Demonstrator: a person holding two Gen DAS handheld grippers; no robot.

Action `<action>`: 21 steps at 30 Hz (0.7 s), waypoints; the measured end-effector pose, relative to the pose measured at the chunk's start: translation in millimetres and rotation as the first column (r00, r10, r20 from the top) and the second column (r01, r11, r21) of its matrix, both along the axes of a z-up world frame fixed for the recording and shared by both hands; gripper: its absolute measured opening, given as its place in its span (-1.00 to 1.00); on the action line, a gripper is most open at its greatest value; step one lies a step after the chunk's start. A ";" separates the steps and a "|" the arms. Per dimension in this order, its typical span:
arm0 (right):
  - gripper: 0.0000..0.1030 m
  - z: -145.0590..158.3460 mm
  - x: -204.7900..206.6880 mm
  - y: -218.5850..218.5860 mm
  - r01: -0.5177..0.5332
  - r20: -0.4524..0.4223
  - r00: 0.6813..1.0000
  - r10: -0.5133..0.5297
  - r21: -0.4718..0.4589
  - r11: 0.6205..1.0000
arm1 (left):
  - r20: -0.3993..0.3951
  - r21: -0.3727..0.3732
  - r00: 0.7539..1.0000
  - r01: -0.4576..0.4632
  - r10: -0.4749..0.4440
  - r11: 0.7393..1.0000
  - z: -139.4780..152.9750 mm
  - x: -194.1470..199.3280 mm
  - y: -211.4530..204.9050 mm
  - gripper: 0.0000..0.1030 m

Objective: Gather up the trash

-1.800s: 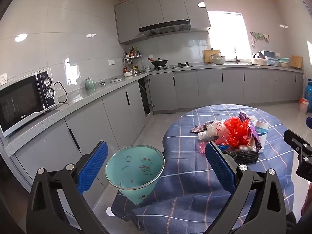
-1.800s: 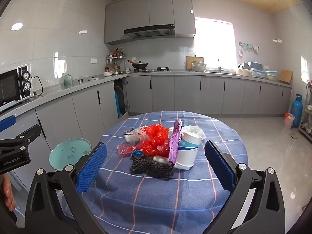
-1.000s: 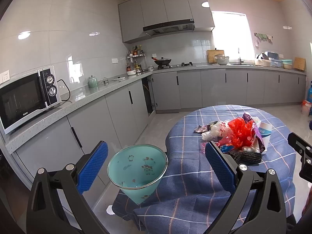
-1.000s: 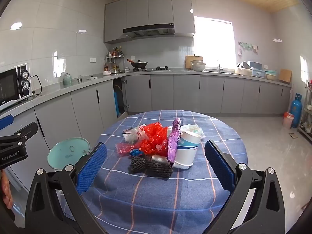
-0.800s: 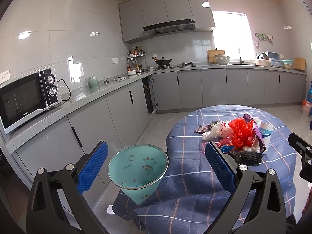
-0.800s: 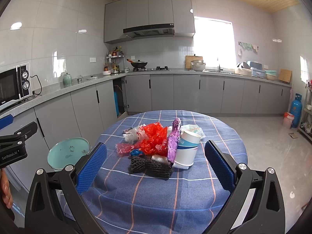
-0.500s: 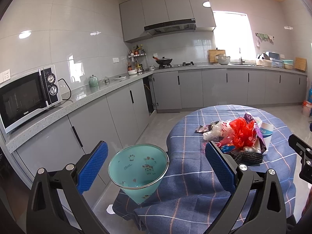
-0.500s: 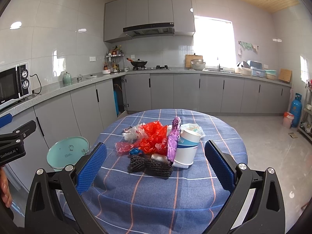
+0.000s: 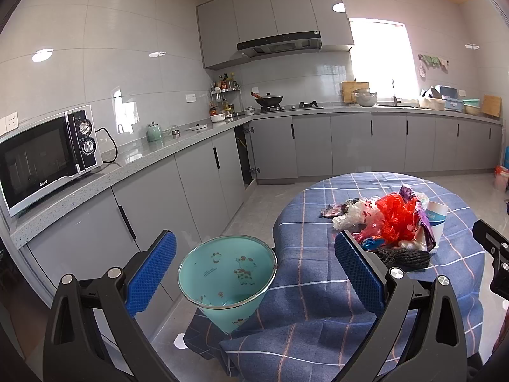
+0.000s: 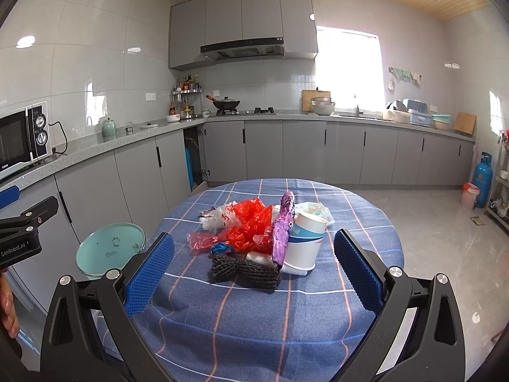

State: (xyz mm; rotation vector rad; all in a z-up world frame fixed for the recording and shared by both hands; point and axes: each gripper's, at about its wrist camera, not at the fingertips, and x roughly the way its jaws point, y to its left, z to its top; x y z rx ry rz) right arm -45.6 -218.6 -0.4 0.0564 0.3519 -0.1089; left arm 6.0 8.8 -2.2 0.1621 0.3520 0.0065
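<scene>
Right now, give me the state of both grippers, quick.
Left gripper: jaws open, holding nothing, above the teal bin.
Right gripper: jaws open, holding nothing, facing the trash pile.

- On the microwave [image 9: 44, 159] door's lower edge I can read "Galanz" in white.
- On the left gripper [image 10: 22, 232] body, seen from my right wrist camera, white lettering reads "GenRobot.AI".
- The paper cup [image 10: 303, 242] and the bin's [image 9: 227, 281] cartoon prints carry marks too small to read.

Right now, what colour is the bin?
Mint green bin with cartoon animals; left wrist view shows it best.
</scene>
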 end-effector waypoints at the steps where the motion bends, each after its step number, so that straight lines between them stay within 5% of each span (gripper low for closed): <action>1: 0.91 0.1 0.1 0.3 0.000 0.000 1.000 0.000 0.000 1.000 | 0.000 0.000 1.000 0.000 0.000 1.000 -0.1 -0.1 0.1 0.90; 21: 0.91 -0.6 0.4 -0.4 0.002 0.000 1.000 -0.002 0.000 1.000 | -0.001 -0.003 1.000 -0.002 0.002 1.000 0.0 -0.1 1.8 0.90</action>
